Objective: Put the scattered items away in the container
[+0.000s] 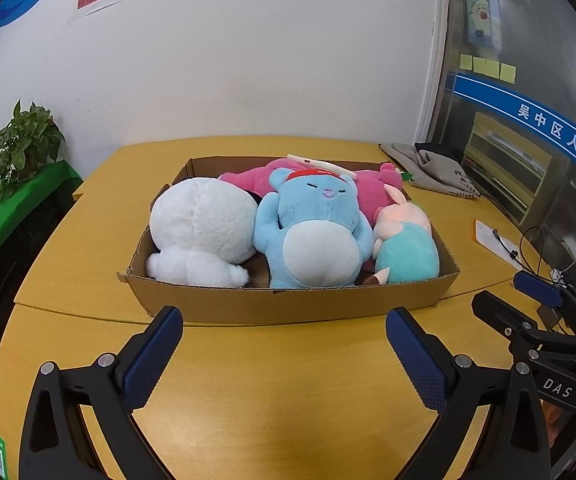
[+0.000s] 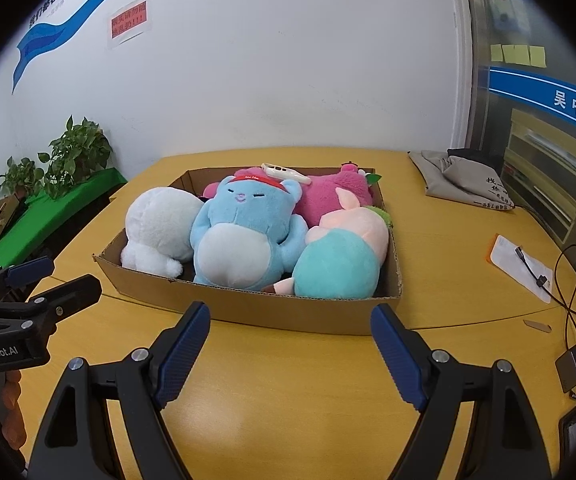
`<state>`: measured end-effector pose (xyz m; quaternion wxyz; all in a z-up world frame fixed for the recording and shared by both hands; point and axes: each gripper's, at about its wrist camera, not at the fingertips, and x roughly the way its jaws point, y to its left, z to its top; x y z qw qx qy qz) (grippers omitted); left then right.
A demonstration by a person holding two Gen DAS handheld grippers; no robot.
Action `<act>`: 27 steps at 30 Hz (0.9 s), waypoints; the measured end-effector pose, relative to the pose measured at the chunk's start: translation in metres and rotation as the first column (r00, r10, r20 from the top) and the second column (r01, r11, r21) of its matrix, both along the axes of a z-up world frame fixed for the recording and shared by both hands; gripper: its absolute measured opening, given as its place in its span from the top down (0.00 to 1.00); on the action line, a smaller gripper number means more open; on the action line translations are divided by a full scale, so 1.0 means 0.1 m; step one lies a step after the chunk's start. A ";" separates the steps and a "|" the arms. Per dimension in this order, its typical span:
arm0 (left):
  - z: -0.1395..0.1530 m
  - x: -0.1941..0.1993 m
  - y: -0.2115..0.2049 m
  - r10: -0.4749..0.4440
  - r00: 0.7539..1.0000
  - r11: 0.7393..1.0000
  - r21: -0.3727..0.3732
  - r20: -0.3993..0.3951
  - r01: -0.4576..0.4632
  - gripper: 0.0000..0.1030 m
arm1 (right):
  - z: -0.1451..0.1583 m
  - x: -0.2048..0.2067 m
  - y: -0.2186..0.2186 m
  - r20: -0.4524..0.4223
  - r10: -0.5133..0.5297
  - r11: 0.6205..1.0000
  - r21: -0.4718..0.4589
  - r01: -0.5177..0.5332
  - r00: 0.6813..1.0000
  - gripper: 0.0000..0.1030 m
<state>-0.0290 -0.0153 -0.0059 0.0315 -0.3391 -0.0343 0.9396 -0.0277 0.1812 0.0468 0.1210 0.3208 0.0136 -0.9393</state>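
While both grippers are hovering over the bare front of the yellow desk (image 1: 280, 400), the left gripper (image 1: 284, 344) is standing wide with nothing between its blue pads, and the right gripper (image 2: 290, 340) is gaping just as wide and empty. The cardboard box (image 1: 288, 300) is sitting just beyond them, mid-desk, and is holding all the plush toys: a white plush (image 1: 202, 232) on the left, a blue bear (image 1: 312, 232) in the middle, a teal and pink plush (image 1: 406, 248) on the right, and a pink plush (image 1: 372, 196) lying behind. A white thermometer-like device (image 1: 320, 166) is resting on top at the back. A grey cloth bag (image 2: 464, 180) is lying well apart, far right.
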 end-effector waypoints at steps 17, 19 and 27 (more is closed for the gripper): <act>-0.04 -0.01 0.09 -0.022 1.000 1.000 -0.004 0.009 0.022 0.00 | -0.03 -0.01 0.04 0.001 -0.012 1.000 0.010 0.012 1.000 0.20; -0.04 -0.02 0.09 -0.019 1.000 1.000 -0.003 0.007 0.019 0.00 | -0.02 -0.01 0.05 -0.002 -0.012 1.000 0.012 0.012 1.000 0.20; -0.07 -0.04 0.14 -0.027 0.999 1.000 -0.014 0.019 0.027 0.00 | -0.05 -0.03 0.06 0.005 -0.015 1.000 0.012 0.015 1.000 0.20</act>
